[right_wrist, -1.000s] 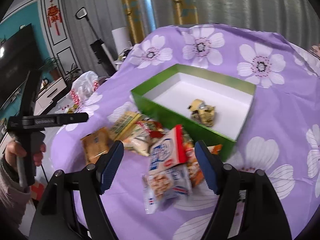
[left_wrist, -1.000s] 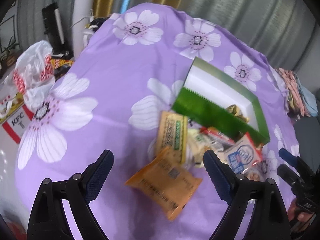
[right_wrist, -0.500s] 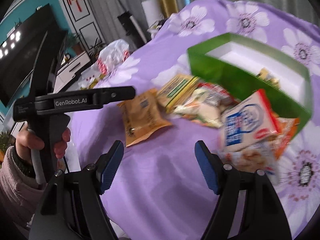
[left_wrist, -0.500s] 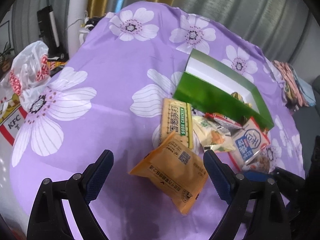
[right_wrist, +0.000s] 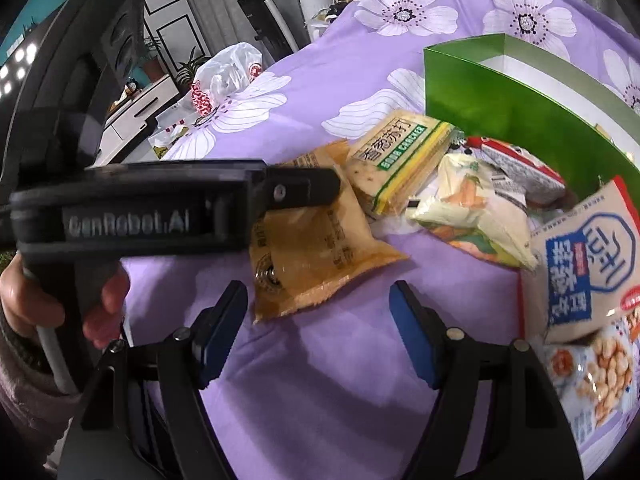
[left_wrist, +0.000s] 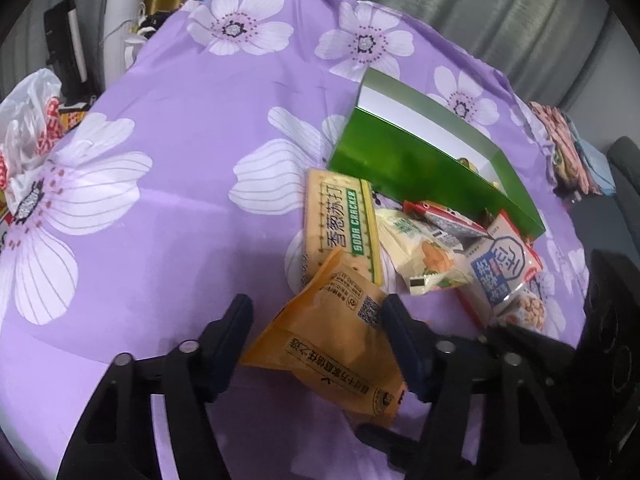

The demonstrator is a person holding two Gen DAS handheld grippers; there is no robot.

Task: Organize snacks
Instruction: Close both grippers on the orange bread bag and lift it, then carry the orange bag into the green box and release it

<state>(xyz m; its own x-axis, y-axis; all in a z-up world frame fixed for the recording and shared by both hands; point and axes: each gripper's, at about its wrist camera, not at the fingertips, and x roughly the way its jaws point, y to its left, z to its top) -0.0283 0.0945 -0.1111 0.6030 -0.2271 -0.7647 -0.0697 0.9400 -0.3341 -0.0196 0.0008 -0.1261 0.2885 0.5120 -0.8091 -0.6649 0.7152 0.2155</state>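
Note:
An orange snack packet [left_wrist: 340, 344] lies on the purple flowered cloth, between the fingers of my left gripper [left_wrist: 316, 332], which is open around it; it also shows in the right wrist view [right_wrist: 316, 248]. My right gripper [right_wrist: 316, 328] is open and empty just in front of it. Behind lie a soda cracker pack [left_wrist: 344, 220] [right_wrist: 396, 160], a pale yellow packet [left_wrist: 424, 256] [right_wrist: 476, 212], a blue and white packet [left_wrist: 504, 268] [right_wrist: 588, 276] and a peanut bag [right_wrist: 600, 380]. The green box [left_wrist: 400, 160] [right_wrist: 500, 108] stands behind them.
The table's edge runs along the left, with a white plastic bag [left_wrist: 28, 128] [right_wrist: 228, 68] and a black stand [right_wrist: 268, 20] beyond it. Folded cloths [left_wrist: 568, 148] lie at the far right. The left gripper's body [right_wrist: 160, 208] crosses the right wrist view.
My left gripper has moved down onto the orange packet and its fingers have narrowed around it. My right gripper has swung left, away from the box, to face the orange packet.

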